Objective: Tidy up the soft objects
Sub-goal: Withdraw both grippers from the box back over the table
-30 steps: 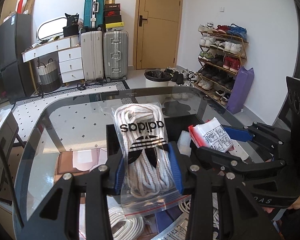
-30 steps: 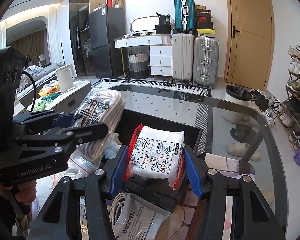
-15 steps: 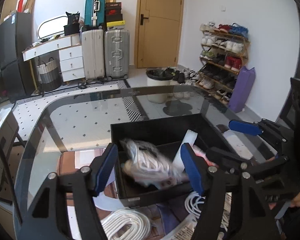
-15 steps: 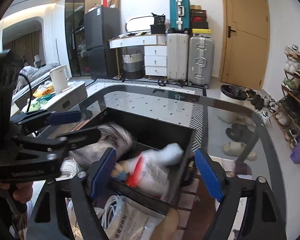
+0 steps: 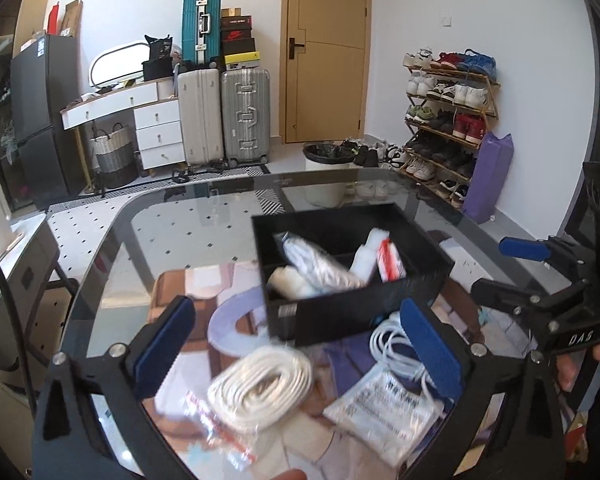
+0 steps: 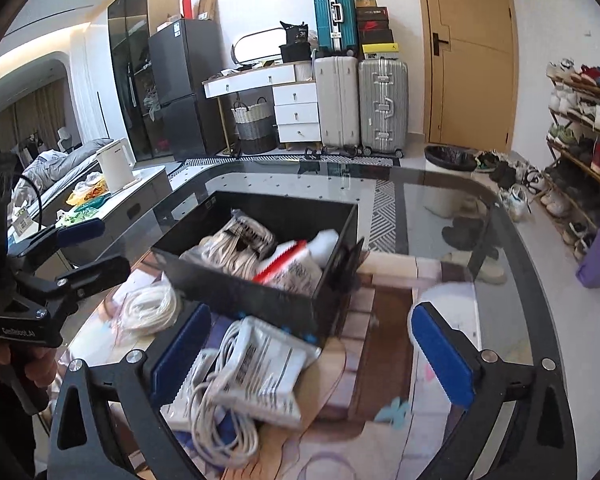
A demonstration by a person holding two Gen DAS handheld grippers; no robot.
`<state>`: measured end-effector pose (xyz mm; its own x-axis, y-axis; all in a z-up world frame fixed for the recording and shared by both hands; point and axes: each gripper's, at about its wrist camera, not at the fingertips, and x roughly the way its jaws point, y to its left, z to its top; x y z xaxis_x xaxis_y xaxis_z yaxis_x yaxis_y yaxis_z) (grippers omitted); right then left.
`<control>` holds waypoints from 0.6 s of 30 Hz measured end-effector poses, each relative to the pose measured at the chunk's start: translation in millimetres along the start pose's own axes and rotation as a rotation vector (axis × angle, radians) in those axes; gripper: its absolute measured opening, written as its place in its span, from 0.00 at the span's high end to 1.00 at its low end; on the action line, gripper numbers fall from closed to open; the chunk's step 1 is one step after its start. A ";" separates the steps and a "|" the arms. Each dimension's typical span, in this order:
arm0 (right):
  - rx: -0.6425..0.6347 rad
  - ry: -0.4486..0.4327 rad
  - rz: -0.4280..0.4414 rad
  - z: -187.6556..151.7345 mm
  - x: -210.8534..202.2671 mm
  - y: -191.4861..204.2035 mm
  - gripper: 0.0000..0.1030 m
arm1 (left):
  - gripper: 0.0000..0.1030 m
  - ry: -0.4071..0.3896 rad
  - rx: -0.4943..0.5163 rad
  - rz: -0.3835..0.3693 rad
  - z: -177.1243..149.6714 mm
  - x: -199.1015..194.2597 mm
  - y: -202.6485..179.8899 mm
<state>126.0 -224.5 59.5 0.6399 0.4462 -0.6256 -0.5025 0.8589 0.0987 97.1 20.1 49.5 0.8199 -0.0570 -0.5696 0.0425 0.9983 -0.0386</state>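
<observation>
A black open box (image 5: 364,304) (image 6: 236,288) stands on the glass table. In it lie a bagged bundle of white laces (image 5: 320,268) (image 6: 240,244) and a white packet with red trim (image 5: 388,260) (image 6: 296,268). My left gripper (image 5: 296,344) is open and empty, above a bagged coil of white laces (image 5: 260,384) (image 6: 148,308) on the table in front of the box. My right gripper (image 6: 308,344) is open and empty, above a white printed packet (image 6: 260,368) (image 5: 384,412) and a loose white cord (image 6: 216,420) (image 5: 392,344).
The glass table (image 5: 172,232) (image 6: 452,208) has a rounded far edge. Beyond it are suitcases (image 5: 224,116), a door, a shoe rack (image 5: 448,120) and a black bin (image 5: 328,156). The other gripper shows at each view's side, right (image 5: 548,292) and left (image 6: 56,272).
Both grippers opened and dropped the bagged laces and the red-trimmed packet into the black box, then drew back and tipped down over the items in front of it.
</observation>
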 end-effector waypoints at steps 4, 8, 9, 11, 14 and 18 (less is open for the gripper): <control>0.006 0.030 -0.016 -14.9 -4.0 1.6 0.01 | 0.00 0.002 -0.004 0.010 -12.8 -8.4 6.0; 0.027 0.062 -0.016 -28.2 -3.8 1.8 0.01 | 0.00 -0.004 -0.021 0.012 -21.2 -11.3 15.4; 0.032 0.069 -0.013 -29.7 -2.8 1.6 0.01 | 0.00 -0.006 -0.025 0.004 -21.1 -10.6 17.3; 0.040 0.083 -0.014 -33.5 -1.9 1.3 0.01 | 0.00 -0.004 -0.026 0.013 -18.7 -9.2 19.9; 0.037 0.104 -0.025 -36.3 -0.4 2.5 0.01 | 0.00 -0.002 -0.041 0.010 -17.7 -8.4 23.7; 0.038 0.105 -0.027 -34.9 -2.4 3.7 0.01 | 0.00 0.020 -0.037 0.015 -19.8 -8.2 24.7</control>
<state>102.3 -231.1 34.4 0.5876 0.3962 -0.7055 -0.4626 0.8799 0.1088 80.1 45.1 37.0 0.8090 -0.0428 -0.5862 0.0090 0.9981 -0.0605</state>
